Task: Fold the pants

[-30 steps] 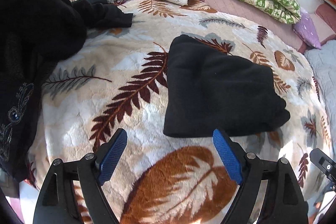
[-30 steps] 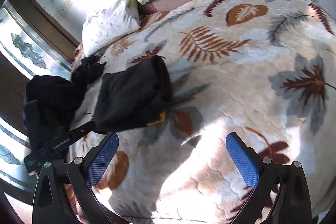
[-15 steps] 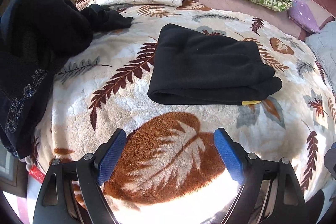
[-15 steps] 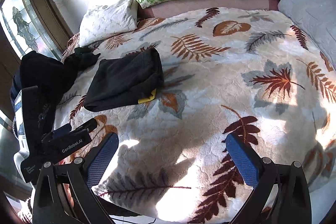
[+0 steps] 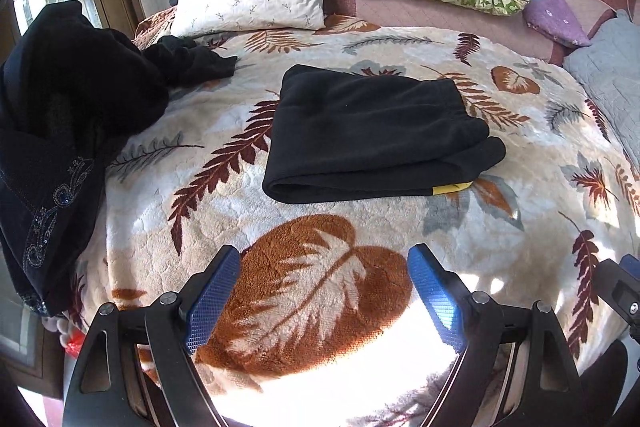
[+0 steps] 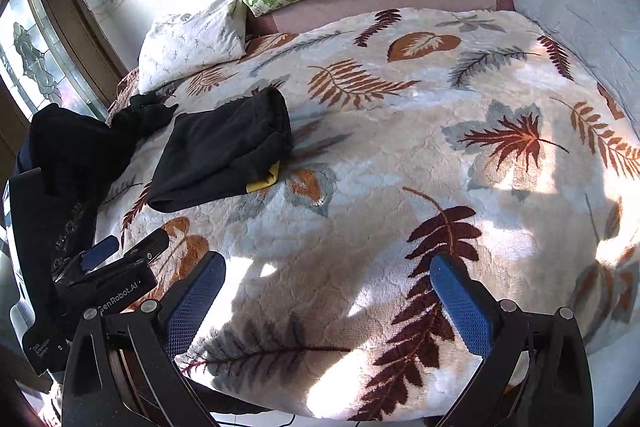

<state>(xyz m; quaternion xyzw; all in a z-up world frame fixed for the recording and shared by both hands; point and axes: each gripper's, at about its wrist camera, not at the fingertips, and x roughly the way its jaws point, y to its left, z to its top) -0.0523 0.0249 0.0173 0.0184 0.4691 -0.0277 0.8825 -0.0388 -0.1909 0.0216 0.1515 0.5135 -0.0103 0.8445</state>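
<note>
The folded black fleece pants (image 5: 372, 135) (a yellow tag peeking out at one corner) lie on the leaf-patterned plush blanket (image 5: 320, 291). The left gripper (image 5: 324, 271) and right gripper (image 6: 328, 279) hover nearer the camera, jaws apart, empty.

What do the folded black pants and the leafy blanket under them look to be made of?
The folded black pants look like soft fleece or brushed knit: matte, light-absorbing, with thick rounded fold edges; a yellow bit peeks out, perhaps a label. The leaf-print blanket seems plush, probably synthetic: fuzzy pile, embossed dimpled surface, soft sheen in the sun.
</note>
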